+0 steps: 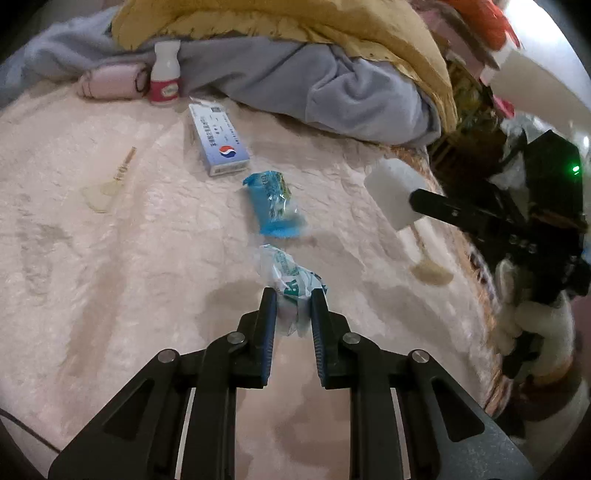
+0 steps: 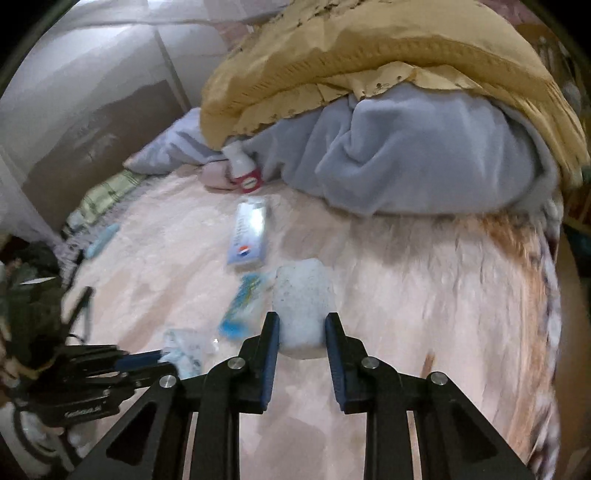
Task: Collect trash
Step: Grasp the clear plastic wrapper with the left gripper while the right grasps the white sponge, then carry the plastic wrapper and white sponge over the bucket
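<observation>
My left gripper (image 1: 293,295) is shut on a crumpled clear wrapper with green print (image 1: 291,284) lying on the pink fuzzy blanket (image 1: 110,258). My right gripper (image 2: 302,319) is shut on a white foam block (image 2: 303,306); the block also shows in the left wrist view (image 1: 393,197), held above the blanket. A blue wrapper (image 1: 275,203) lies just beyond the left gripper and shows in the right wrist view (image 2: 242,306). A white and blue box (image 1: 218,138) lies further back. A small white bottle with a red label (image 1: 165,72) stands by the bedding.
A heap of grey (image 1: 332,85) and yellow bedding (image 1: 295,22) closes the back. A pink roll (image 1: 110,83) lies beside the bottle. Two pale wooden spoons (image 1: 107,184) (image 1: 430,267) lie on the blanket. The blanket's edge drops off at the right (image 1: 491,295).
</observation>
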`<state>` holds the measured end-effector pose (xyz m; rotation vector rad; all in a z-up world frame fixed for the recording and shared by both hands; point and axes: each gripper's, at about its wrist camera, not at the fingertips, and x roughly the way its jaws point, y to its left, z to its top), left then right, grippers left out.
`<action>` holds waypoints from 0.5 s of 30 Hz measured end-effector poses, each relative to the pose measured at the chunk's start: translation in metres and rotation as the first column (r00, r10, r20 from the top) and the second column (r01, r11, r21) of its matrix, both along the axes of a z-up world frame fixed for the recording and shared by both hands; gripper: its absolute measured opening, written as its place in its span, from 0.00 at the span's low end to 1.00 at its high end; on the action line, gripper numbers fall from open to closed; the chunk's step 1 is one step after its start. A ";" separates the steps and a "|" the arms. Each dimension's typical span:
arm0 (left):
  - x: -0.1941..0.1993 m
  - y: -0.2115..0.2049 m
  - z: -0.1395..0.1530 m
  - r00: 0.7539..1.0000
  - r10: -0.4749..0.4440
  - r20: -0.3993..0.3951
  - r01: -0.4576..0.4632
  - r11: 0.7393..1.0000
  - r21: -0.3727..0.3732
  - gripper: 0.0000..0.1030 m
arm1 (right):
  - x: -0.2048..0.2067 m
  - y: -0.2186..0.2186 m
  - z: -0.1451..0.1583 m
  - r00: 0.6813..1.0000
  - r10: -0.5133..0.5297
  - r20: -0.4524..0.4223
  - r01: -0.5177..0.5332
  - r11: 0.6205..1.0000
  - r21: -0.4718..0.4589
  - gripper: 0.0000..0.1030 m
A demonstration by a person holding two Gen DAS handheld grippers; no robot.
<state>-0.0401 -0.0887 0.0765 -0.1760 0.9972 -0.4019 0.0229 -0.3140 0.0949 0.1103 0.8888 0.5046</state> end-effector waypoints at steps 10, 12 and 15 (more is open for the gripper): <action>-0.048 -0.025 0.023 0.998 -0.036 0.044 0.036 0.999 0.017 0.15 | -0.078 -0.003 0.020 0.999 0.018 0.051 -0.019 1.000 0.000 0.23; -0.054 -0.036 0.026 0.997 -0.049 0.056 0.048 0.999 0.025 0.15 | -0.094 -0.013 0.024 0.998 -0.003 0.065 0.004 1.000 -0.005 0.23; -0.061 -0.063 0.031 0.994 -0.084 0.075 0.081 0.996 0.042 0.15 | -0.112 -0.031 0.029 0.996 -0.038 0.075 0.040 0.999 -0.022 0.23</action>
